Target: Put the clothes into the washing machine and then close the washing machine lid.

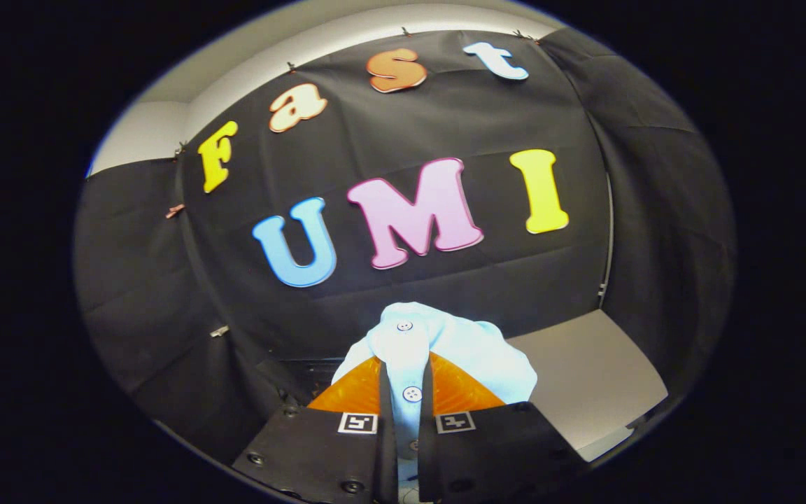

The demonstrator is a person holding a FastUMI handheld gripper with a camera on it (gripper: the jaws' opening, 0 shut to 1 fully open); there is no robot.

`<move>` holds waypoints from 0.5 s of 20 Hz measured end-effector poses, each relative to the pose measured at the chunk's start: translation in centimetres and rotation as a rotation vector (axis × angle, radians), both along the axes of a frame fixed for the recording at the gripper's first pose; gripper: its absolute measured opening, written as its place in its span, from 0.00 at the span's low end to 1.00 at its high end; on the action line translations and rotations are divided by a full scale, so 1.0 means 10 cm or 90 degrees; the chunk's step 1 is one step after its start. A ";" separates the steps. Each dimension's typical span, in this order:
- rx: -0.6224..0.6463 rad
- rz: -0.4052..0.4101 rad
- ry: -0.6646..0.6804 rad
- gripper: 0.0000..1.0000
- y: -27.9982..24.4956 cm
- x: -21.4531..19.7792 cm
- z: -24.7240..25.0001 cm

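Between my jaws (406,402) there's a pale blue shirt (438,346), pinched by its button strip, so I'm closed down tight on the fabric with barely a gap. Two white buttons show along the strip, one near my tips and one further up. The rest of the shirt bunches up just past my fingers, held up off everything against the black cloth wall. Something orange (462,392) sits right behind it. Off to the right, a grey counter (588,385).
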State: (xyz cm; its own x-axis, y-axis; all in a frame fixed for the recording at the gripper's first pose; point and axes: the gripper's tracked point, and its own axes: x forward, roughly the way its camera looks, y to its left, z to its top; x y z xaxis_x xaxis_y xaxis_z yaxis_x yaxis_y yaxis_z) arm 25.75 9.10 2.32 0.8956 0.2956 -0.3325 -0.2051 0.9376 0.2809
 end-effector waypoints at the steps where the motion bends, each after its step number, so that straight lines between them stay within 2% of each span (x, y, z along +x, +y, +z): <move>1: 0.011 0.021 -0.008 0.16 0.21 -0.07 0.07; 5: 0.024 0.082 -0.025 0.15 0.95 -0.30 0.17; 10: 0.052 0.134 -0.004 0.15 1.81 -0.46 -0.03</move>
